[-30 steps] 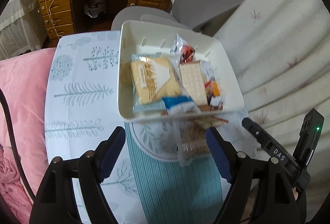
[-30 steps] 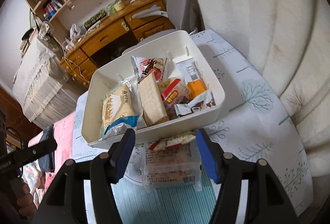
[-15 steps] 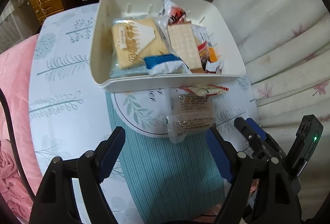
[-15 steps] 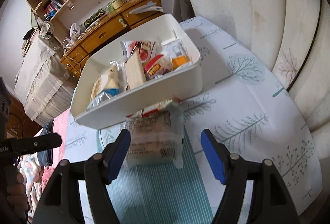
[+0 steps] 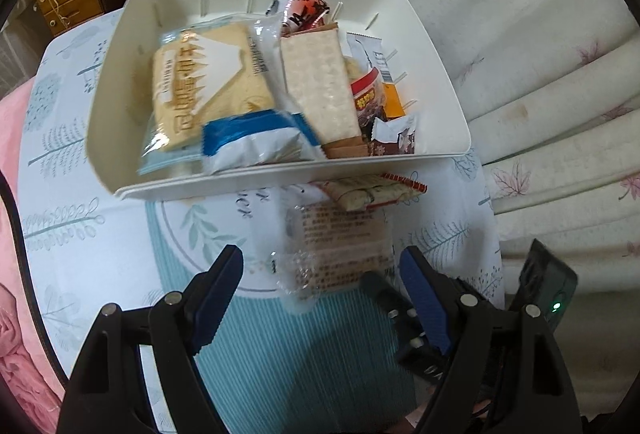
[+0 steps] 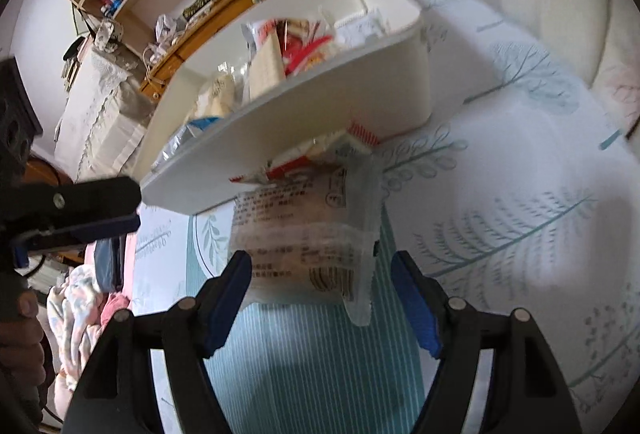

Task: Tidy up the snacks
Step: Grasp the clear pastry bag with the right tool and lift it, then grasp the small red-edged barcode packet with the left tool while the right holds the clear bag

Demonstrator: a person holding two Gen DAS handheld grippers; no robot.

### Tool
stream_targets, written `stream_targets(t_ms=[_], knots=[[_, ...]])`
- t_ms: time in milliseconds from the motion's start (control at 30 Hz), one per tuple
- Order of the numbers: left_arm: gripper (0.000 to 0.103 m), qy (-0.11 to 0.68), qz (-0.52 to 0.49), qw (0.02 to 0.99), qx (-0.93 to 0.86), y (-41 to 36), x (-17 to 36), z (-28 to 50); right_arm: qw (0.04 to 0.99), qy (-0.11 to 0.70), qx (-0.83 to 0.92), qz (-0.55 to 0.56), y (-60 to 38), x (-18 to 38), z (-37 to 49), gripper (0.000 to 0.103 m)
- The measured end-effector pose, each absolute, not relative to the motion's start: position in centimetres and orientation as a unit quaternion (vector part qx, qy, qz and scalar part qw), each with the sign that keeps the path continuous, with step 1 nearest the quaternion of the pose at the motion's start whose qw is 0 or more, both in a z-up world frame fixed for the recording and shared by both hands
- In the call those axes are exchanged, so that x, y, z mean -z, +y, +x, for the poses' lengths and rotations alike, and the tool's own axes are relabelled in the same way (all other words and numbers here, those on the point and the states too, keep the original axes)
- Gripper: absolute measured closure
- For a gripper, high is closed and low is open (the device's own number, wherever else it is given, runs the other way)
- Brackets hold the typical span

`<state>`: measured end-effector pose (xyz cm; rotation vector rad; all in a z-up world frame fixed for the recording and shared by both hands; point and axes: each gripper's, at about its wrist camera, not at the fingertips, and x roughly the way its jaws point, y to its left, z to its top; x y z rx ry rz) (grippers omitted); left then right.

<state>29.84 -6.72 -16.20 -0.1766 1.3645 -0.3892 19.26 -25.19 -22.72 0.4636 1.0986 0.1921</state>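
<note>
Snack packet [image 6: 308,234] between open right tool [image 6: 320,298] pads, untouched.

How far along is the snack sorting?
Mostly done: the white bin already holds most packets. In hand: nothing gripped; the right gripper is open around the clear cracker packet, the left gripper is open beside it. Left: that packet and the red-edged packet on the table.
</note>
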Motion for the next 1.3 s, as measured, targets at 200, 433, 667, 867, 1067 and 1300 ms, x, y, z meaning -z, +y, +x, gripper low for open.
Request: stream_targets(t_ms=[200, 433, 667, 867, 1067, 1300], knots=[[0.023, 0.641, -0.095, 0.74, 0.181, -8.5, 17.3, 31.0, 0.809, 0.53, -0.117, 0.226, -25.0, 24.0, 19.9, 0.042], [0.023, 0.662, -0.136, 0.717, 0.17, -9.8, 18.6, 31.8, 0.798, 0.532, -0.162, 0.23, -25.7, 24.0, 20.2, 0.065], [0.023, 0.67, -0.182, 0.706, 0.14, -11.0, 20.0, 32.9, 0.787, 0.545, -0.196, 0.214, -27.0, 23.4, 20.1, 0.088], [0.023, 0.664, -0.214, 0.707, 0.113, -11.8, 20.6, 33.8, 0.781, 0.558, -0.209, 0.187, -28.6, 22.8, 20.0, 0.094], [0.023, 0.691, -0.213, 0.686, 0.087, -12.9, 22.6, 33.9, 0.77, 0.58, -0.217, 0.154, -30.5, 22.2, 19.6, 0.094], [0.023, 0.714, -0.171, 0.677, 0.057, -15.4, 24.7, 33.6, 0.752, 0.608, -0.233, 0.107, -32.4, 21.9, 18.7, 0.094]])
